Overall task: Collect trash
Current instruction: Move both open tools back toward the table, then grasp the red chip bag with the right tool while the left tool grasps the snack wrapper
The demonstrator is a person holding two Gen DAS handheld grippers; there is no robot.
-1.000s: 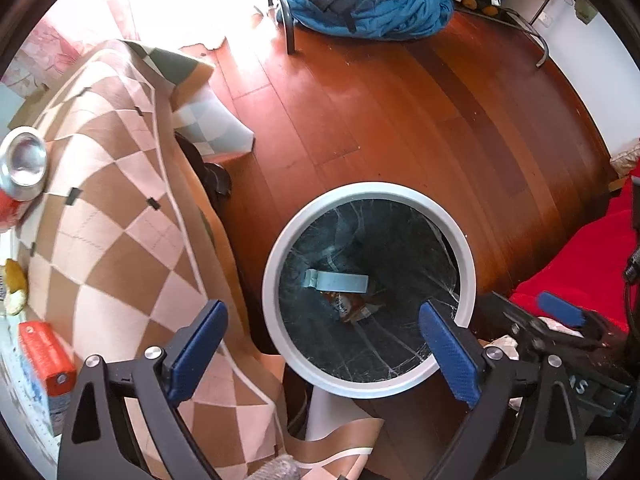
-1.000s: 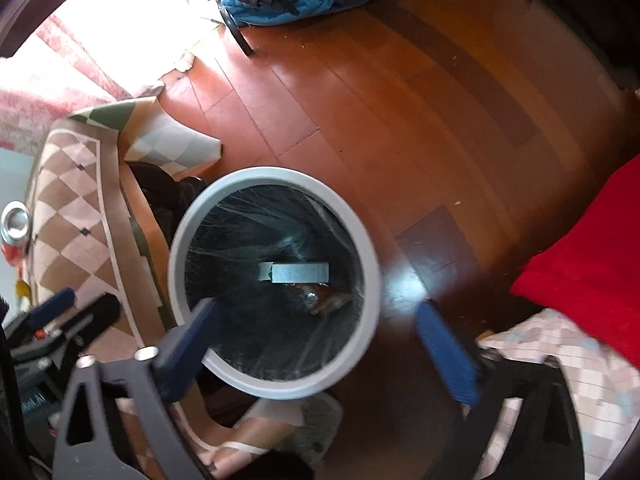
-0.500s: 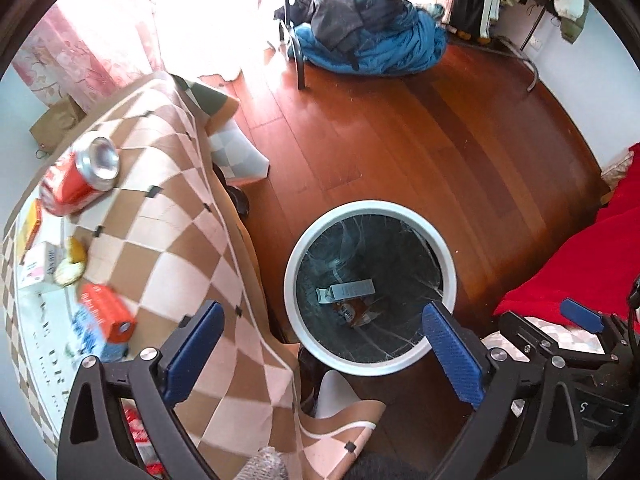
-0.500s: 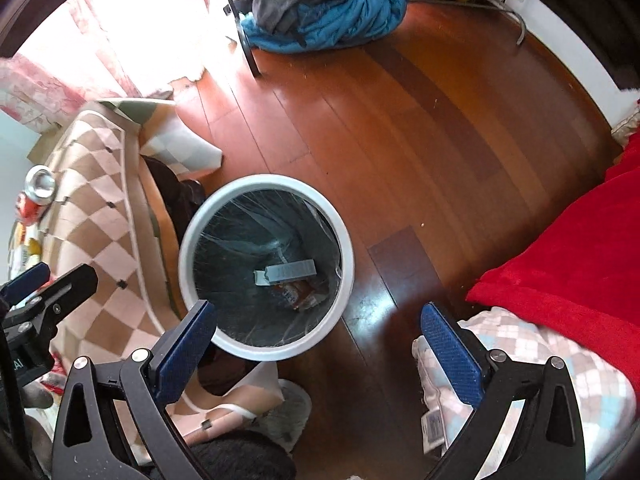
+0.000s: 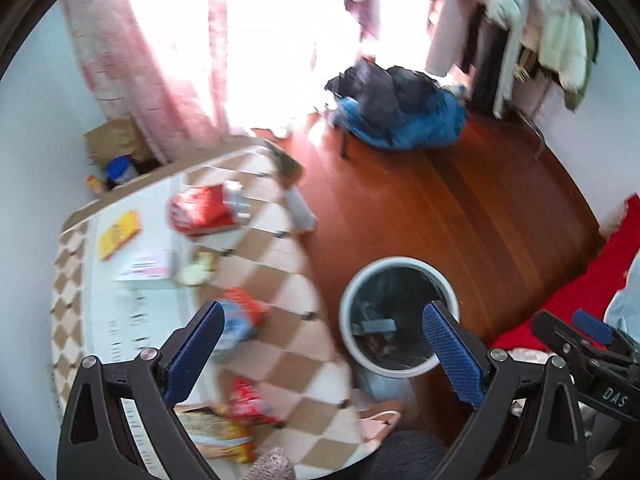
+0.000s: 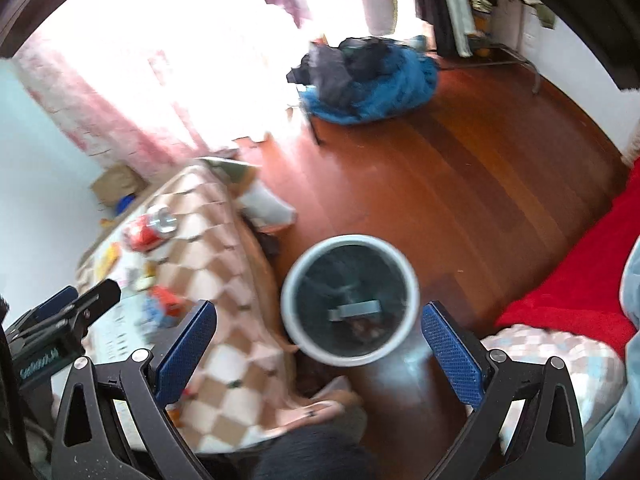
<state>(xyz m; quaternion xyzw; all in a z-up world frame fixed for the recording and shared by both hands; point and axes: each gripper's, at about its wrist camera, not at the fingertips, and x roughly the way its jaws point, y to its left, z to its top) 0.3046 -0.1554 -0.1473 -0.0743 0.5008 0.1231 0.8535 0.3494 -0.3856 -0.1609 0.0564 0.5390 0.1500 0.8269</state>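
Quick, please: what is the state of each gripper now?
Left gripper: open, holding nothing.
Right gripper: open, holding nothing.

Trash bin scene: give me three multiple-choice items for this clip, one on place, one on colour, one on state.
1. Where does the trash bin stand?
A on the table
B on the floor beside the table
C on the red blanket

2. What colour is the soda can body?
A red
B green
C blue

3. How are both grippers?
A shut on trash
B one open, one shut
C open and empty

Answers: B, wood floor surrounds the bin; A, red can on the checked tablecloth; C, the left gripper and right gripper are spread with nothing between.
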